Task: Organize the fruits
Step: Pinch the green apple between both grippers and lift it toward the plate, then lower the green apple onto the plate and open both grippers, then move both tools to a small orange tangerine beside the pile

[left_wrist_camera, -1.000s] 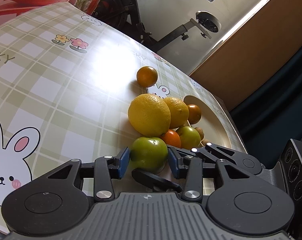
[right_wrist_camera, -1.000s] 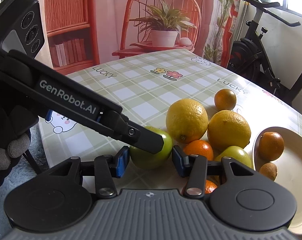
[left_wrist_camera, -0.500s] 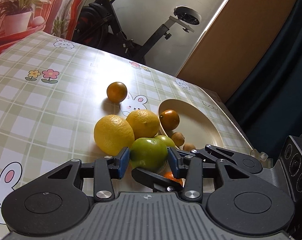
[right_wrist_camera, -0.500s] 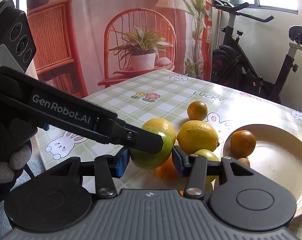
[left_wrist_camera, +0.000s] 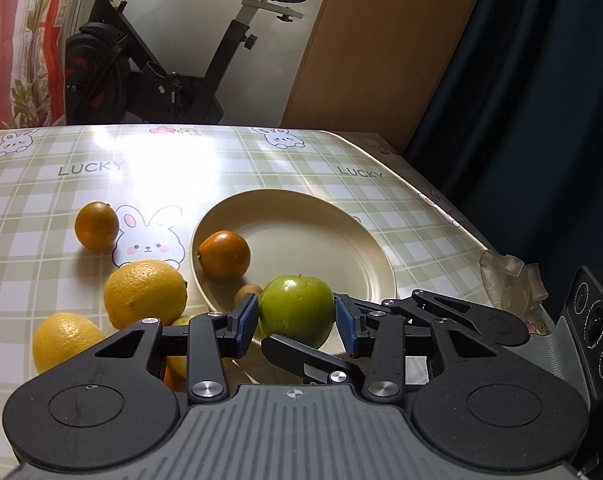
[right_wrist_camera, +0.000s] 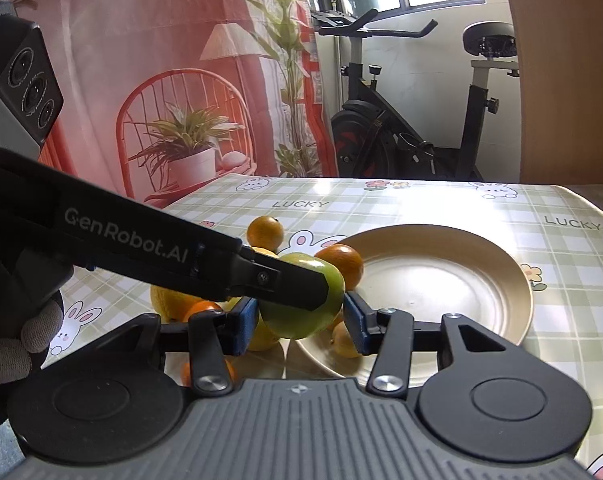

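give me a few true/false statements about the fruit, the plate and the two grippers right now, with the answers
1. Both grippers are clamped on the same green apple. True: left gripper, right gripper.
2. The plate is empty. False: it holds an orange and at least one small brown fruit.
3. One orange sits on the tablecloth beside a printed rabbit. True.
4. The two lemons are on the plate. False: they lie on the tablecloth beside it.
5. The apple rests on the tablecloth. False: it is held up over the plate's near rim.
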Available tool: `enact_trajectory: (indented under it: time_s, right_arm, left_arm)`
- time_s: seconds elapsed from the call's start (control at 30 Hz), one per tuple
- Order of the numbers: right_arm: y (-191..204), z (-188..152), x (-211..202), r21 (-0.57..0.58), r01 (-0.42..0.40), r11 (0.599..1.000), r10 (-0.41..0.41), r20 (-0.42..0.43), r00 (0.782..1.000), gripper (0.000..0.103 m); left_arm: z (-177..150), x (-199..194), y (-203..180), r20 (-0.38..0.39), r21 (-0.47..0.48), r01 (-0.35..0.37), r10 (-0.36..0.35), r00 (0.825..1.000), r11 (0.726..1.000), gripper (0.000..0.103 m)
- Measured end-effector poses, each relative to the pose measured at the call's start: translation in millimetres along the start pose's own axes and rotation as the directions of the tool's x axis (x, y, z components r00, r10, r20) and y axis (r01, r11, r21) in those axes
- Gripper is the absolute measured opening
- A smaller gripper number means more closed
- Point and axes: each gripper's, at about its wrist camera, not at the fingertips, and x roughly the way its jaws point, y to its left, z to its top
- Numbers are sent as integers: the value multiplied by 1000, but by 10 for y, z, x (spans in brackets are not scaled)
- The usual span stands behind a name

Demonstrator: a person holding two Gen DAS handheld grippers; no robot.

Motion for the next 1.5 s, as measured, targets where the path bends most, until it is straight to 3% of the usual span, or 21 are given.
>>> enact_trajectory:
  time_s: [0.23, 0.4, 0.73, 0.83, 0.97, 1.13, 1.37, 1.5]
  right_arm:
    - [-287, -101, -62, 53, 73, 996, -72, -10, 997, 49]
    - [-280, -125, -38, 3, 119, 993, -119, 4, 993, 49]
    - [-275, -151, 43, -10, 110, 994, -110, -2, 994, 50]
    - [-273, -146, 65, -16, 101, 995, -101, -19, 995, 50]
    - [-272, -143, 68, -24, 95, 995, -95, -16, 995, 52]
    - [-305, -151, 31, -3, 98, 995, -98, 8, 995, 61]
    - [-301, -153, -4, 8, 89, 996, -90, 28, 996, 63]
    - [-296, -157, -14, 10, 90, 996, -90, 35, 995, 63]
  left_arm:
    - [53, 409, -195, -65, 48, 25, -22, 998, 999, 45]
    - [46, 585, -275, -103, 62, 17, -11, 995, 998, 45]
    - [24, 626, -210, -80, 10, 11, -10, 997, 1000, 46]
    - [1, 570, -177, -57, -24, 2, -4, 998, 1000, 45]
    - [-36, 314, -148, 41, -62, -23, 25, 999, 998, 45]
    - [-82, -10, -34, 131, -86, -104, 114, 985, 991, 45]
    - [-244, -420, 184, 185, -114, -183, 202, 962, 977, 45]
    - [-331, -494, 324, 168, -152, -198, 223, 960, 968, 45]
